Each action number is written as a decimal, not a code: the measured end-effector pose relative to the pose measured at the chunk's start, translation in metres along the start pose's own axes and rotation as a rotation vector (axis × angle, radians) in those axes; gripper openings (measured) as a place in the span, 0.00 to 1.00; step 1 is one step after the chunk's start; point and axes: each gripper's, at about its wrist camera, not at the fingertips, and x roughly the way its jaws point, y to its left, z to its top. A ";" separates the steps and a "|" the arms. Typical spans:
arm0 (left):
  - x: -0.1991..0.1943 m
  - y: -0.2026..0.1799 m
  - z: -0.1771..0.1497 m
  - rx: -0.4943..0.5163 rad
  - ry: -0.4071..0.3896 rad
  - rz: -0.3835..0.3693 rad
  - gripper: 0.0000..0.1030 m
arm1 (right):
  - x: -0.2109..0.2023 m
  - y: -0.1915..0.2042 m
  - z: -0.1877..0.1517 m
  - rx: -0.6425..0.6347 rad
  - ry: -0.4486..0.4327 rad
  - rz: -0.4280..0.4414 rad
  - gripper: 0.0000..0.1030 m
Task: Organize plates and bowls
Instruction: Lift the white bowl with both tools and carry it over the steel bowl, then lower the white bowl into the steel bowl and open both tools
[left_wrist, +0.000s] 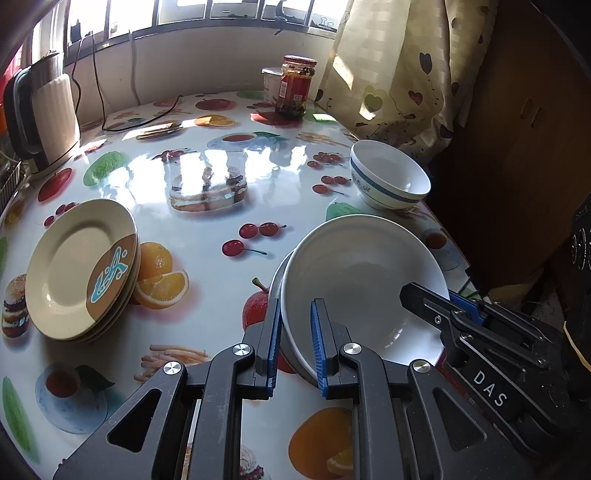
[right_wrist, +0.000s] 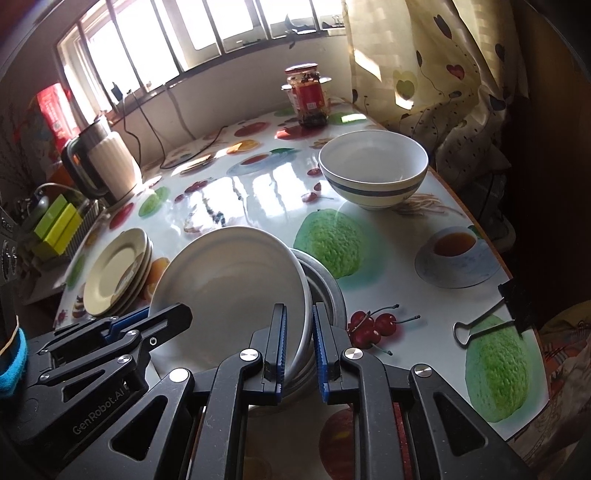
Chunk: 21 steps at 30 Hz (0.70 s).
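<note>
- Gripping opposite edges of the wide white ceramic plate, both tongs are narrowed onto its rim.
- The left gripper has its blue-padded fingers either side of the plate's left edge; the right gripper pinches the right edge.
- That plate sits tilted on a grey metal dish at the near side of the fruit-printed glossy table.
- A stack of cream plates with a brown and blue motif lies to the left, well apart.
- A white bowl with blue bands stands upright farther back on the right.
- A red-labelled glass jar stands at the far edge; a cream electric kettle is far left.
</note>
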 end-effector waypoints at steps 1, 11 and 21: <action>0.000 0.001 0.000 -0.002 0.001 -0.003 0.16 | 0.000 0.000 0.000 -0.001 0.001 -0.002 0.15; -0.004 0.006 0.003 -0.016 -0.018 -0.015 0.17 | 0.000 -0.001 0.003 0.009 -0.005 -0.003 0.18; -0.003 0.008 0.007 -0.022 -0.018 -0.017 0.24 | 0.000 0.000 0.007 0.026 -0.006 -0.012 0.21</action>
